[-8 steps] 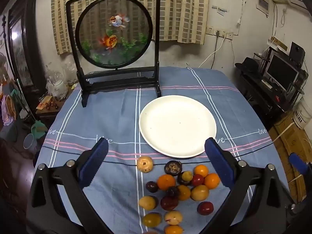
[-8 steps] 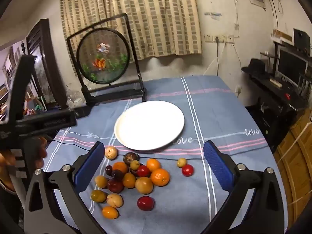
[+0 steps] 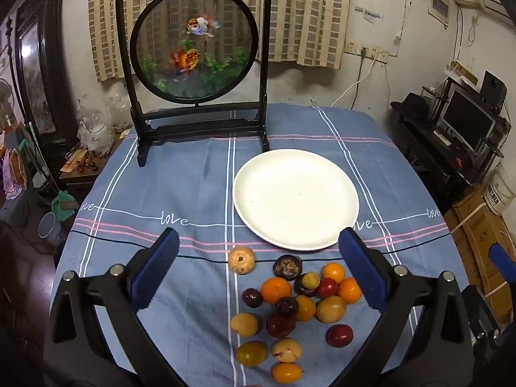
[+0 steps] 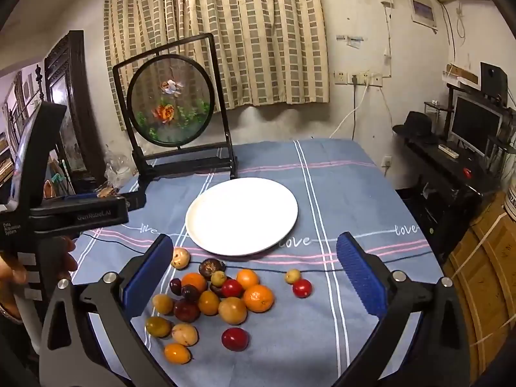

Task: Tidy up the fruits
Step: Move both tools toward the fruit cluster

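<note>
Compared with the earlier frames, nothing on the table is shifting; both views are holding almost the same framing. The left gripper (image 3: 258,274) and right gripper (image 4: 254,274) are hovering with fingers fully released, grasping nothing. The fruits (image 3: 290,306) are lying clustered on the blue tablecloth (image 3: 161,177), just in front of the bare white plate (image 3: 295,198). Only the right wrist view is showing two small fruits (image 4: 298,282) apart from the pile, and what is probably the person's hand (image 4: 19,274), partly hidden, gripping the left tool.
</note>
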Demonstrator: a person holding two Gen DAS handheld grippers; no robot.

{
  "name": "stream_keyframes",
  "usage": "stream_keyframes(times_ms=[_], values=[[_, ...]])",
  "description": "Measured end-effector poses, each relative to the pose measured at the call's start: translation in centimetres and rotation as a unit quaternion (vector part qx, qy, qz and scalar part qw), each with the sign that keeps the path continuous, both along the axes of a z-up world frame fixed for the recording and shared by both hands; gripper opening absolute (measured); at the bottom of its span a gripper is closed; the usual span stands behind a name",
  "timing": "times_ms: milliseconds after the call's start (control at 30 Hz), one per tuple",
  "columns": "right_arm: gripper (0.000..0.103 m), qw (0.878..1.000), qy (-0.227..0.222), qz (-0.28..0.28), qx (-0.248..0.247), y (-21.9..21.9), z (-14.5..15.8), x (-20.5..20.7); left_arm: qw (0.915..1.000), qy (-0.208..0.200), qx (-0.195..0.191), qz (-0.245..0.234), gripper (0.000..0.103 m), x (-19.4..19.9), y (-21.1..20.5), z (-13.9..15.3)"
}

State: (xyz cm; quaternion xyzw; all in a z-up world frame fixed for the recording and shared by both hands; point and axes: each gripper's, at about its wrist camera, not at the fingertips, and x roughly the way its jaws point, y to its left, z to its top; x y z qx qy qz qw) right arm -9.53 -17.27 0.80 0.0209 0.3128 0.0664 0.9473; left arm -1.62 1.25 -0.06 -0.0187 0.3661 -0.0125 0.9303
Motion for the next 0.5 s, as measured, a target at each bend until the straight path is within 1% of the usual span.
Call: stream_keyframes(times_ms=[33,67,133,300,367,433,500], values=[[0.102,1.000,0.006,0.003,0.000,-0.2,-0.4,0.0,0.9999,0.011,0.010,0.002,0.100,0.3,-0.6,-0.2],[0.102,1.000,0.012,0.006,-0.001,0.0,-0.8,0.0,0.9998,0.018,0.006,0.000,0.100,0.5,-0.3,-0.5],[0.102,1.000,0.022,0.010,0.000,0.1,-1.0,-0.1,0.9997,0.024,-0.002,-0.004,0.100,0.5,-0.1,-0.7],[0.102,0.999,0.036,0.016,0.008,0.5,-0.9,0.0,0.9993,0.036,0.009,-0.010,0.100,0.4,0.0,-1.5],[0.102,0.999,0.038,0.018,0.016,-0.5,-1.8,-0.2,0.9993,0.034,0.016,-0.011,0.100,0.3,-0.1,-1.5],[0.102,0.999,0.041,0.023,0.020,-0.2,-2.0,-0.2,0.9994,0.023,0.022,-0.014,0.101,0.1,-0.1,-1.3],[0.102,0.998,0.041,0.031,0.024,-0.2,-2.1,-0.4,0.9995,-0.002,0.028,-0.011,0.100,-0.3,0.3,-1.0]])
